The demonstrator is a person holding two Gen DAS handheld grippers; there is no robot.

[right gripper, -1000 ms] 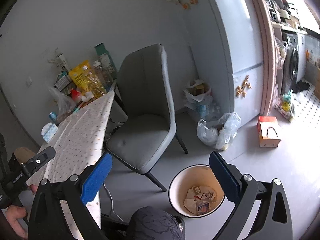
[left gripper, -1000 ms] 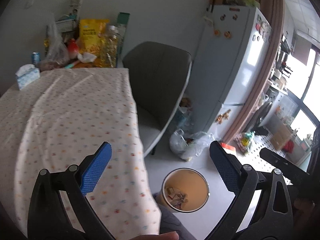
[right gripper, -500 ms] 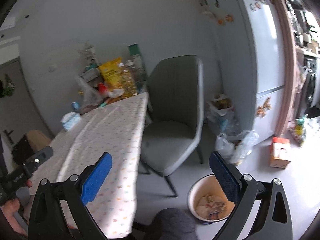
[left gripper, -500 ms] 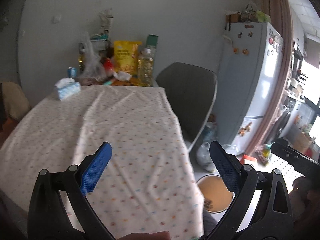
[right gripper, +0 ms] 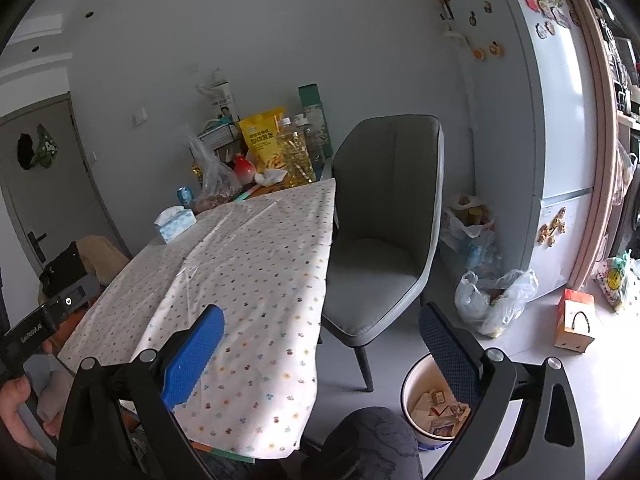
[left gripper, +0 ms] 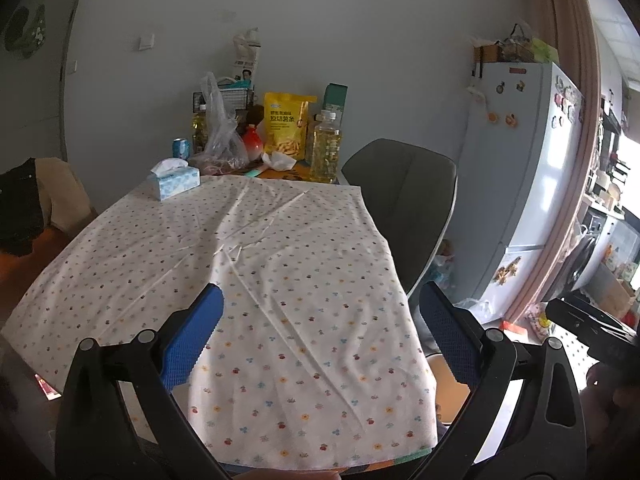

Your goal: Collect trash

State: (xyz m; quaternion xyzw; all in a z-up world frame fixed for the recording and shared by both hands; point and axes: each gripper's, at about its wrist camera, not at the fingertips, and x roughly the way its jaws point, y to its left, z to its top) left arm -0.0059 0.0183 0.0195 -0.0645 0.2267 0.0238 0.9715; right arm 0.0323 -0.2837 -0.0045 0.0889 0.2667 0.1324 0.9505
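Observation:
A white round bin (right gripper: 412,400) stands on the floor by the table, with crumpled paper trash (right gripper: 438,410) inside; in the left wrist view only its edge (left gripper: 450,384) shows past the tablecloth. My left gripper (left gripper: 320,334) is open and empty above the near part of the table (left gripper: 248,264). My right gripper (right gripper: 320,348) is open and empty, above the table's near right corner and the bin. A crumpled white tissue (left gripper: 280,160) lies among the groceries at the table's far end.
A grey chair (right gripper: 384,232) stands right of the table. At the far end are a tissue box (left gripper: 173,179), a can (left gripper: 181,148), a yellow snack bag (left gripper: 286,128) and oil bottles (left gripper: 326,148). Plastic bags (right gripper: 494,300) and a fridge (right gripper: 532,120) are at right.
Both grippers have lifted and turned left, away from the bin on the floor toward the table. The bin has slid to the lower right of both views. Both stay open.

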